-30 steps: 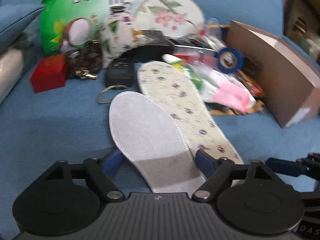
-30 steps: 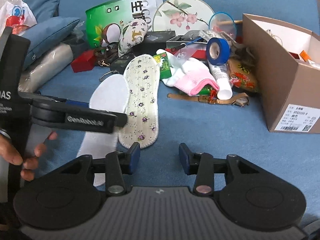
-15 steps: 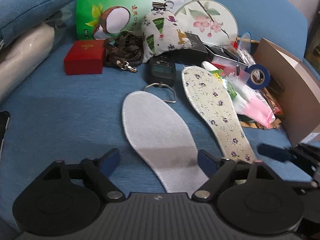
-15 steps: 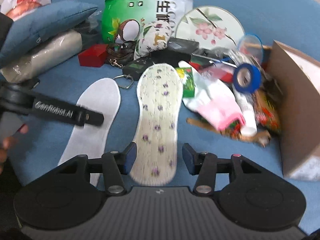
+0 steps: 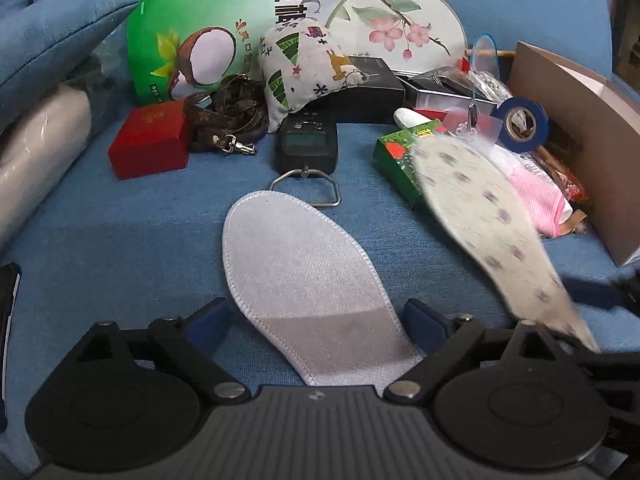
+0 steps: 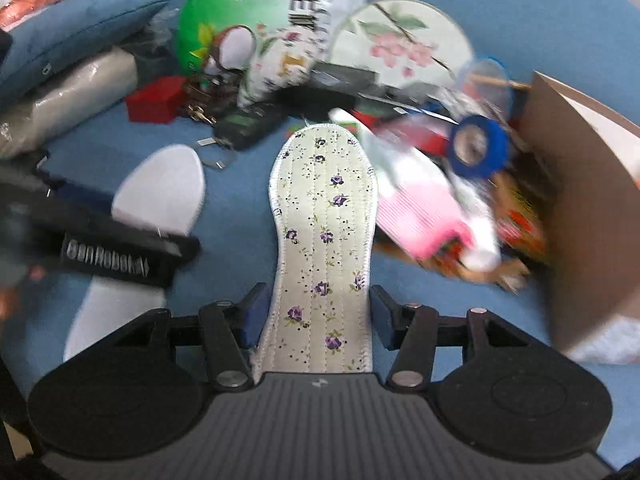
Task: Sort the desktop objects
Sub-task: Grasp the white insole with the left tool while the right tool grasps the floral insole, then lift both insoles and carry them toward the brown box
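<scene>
My right gripper [image 6: 316, 312] has the floral insole [image 6: 326, 236] running lengthwise between its fingers, heel end toward the cam. Jaws stand wide, pads flanking the insole w/ a gap on the right side; left edge looks close to the pad, can't tell if it's touching. In the left wrist view that insole [image 5: 488, 220] is blurred and seems tilted up off the blue cushion [image 5: 100, 240], so it's prob. carried somehow, but whether I truly grip it I can't tell.

My left gripper [image 5: 316, 316] is wide open too, straddling the heel of the plain white insole [image 5: 304, 280], which lies flat on the cushion. Nothing pinched there.

Step in hand, I'd judge: pairing the two insoles, one per gripper, pulling them out of the clutter (green snack bag [image 5: 192, 40], red box [image 5: 150, 142], blue tape roll [image 5: 520, 122]).

Next, I reckon: close left jaws on the white heel – thin & floppy, so pinch low at the edge. Then both go together, maybe toward the cardboard box [image 5: 580, 152].
</scene>
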A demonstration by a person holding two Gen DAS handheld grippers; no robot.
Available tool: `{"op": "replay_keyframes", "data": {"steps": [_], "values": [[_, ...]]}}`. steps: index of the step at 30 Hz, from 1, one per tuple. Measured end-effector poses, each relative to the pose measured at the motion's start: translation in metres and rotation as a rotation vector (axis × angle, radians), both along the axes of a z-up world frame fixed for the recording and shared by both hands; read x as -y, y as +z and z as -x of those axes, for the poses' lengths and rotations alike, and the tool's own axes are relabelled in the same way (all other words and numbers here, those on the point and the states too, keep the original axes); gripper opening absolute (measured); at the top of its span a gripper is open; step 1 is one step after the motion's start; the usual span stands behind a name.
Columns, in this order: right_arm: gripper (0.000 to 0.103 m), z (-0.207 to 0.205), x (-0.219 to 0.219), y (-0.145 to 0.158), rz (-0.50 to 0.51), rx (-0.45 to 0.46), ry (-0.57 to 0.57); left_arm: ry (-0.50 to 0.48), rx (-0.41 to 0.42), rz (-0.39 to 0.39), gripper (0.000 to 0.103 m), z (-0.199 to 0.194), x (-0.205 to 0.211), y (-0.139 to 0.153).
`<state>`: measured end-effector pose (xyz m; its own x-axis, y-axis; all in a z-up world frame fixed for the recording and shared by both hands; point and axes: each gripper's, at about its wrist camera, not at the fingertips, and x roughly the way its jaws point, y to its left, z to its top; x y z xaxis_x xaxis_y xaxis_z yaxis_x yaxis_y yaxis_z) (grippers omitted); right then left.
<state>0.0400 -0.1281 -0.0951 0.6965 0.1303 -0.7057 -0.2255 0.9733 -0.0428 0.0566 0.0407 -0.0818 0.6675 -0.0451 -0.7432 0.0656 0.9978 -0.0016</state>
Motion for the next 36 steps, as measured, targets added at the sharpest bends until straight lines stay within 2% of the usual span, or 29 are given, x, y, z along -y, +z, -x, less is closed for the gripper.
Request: {"op": "replay_keyframes", "data": {"steps": [3, 5, 6, 7, 9, 12, 14, 16, 21, 24, 25, 26, 28, 29, 30, 32, 36], "values": [[0.053, 0.021, 0.024, -0.001, -0.057, -0.031, -0.026, -0.007, -0.008, 0.01, 0.085, 0.002, -0.001, 0.005], [0.053, 0.036, 0.034, 0.0, -0.077, -0.038, -0.041, -0.037, -0.012, 0.036, 0.065, 0.007, 0.001, 0.009], [0.053, 0.042, 0.037, 0.0, -0.081, -0.037, -0.045, -0.075, -0.02, 0.052, 0.064, 0.01, 0.003, 0.011], [0.054, 0.047, 0.038, 0.001, -0.083, -0.037, -0.048, -0.106, -0.032, 0.056, 0.065, 0.012, 0.008, 0.012], [0.055, 0.05, 0.038, 0.001, -0.085, -0.036, -0.055, -0.14, -0.041, 0.013, 0.065, 0.015, 0.016, 0.013], [0.057, 0.046, 0.033, 0.002, -0.069, -0.036, -0.058, -0.115, -0.051, 0.015, 0.069, 0.017, 0.013, 0.013], [0.061, 0.042, 0.031, 0.003, -0.06, -0.033, -0.053, -0.086, -0.055, -0.002, 0.084, 0.018, 0.009, 0.012], [0.064, 0.039, 0.029, 0.001, -0.057, -0.034, -0.048, -0.04, -0.063, -0.037, 0.094, 0.017, 0.004, 0.008], [0.074, 0.034, 0.028, -0.001, -0.057, -0.034, -0.065, -0.039, -0.077, -0.015, 0.097, 0.012, 0.0, 0.006], [0.076, 0.029, 0.026, -0.002, -0.05, -0.033, -0.066, -0.06, -0.077, -0.012, 0.088, 0.011, 0.002, 0.006], [0.076, 0.028, 0.026, -0.003, -0.052, -0.033, -0.069, -0.072, -0.074, -0.008, 0.077, 0.013, 0.003, 0.008], [0.076, 0.027, 0.026, -0.004, -0.058, -0.035, -0.076, -0.083, -0.07, -0.001, 0.07, 0.014, 0.004, 0.01], [0.071, 0.025, 0.026, -0.005, -0.066, -0.035, -0.087, -0.089, -0.072, 0.003, 0.068, 0.015, 0.006, 0.012], [0.06, 0.024, 0.026, -0.005, -0.064, -0.031, -0.088, -0.091, -0.069, 0.004, 0.067, 0.016, 0.006, 0.012], [0.053, 0.023, 0.025, -0.004, -0.061, -0.026, -0.086, -0.089, -0.068, 0.01, 0.066, 0.017, 0.006, 0.012], [0.051, 0.022, 0.025, -0.002, -0.067, -0.029, -0.088, -0.084, -0.071, 0.038, 0.06, 0.019, 0.003, 0.014], [0.05, 0.03, 0.028, 0.005, -0.103, -0.022, -0.085, -0.07, -0.08, 0.116, 0.058, 0.023, -0.004, 0.023]]}}
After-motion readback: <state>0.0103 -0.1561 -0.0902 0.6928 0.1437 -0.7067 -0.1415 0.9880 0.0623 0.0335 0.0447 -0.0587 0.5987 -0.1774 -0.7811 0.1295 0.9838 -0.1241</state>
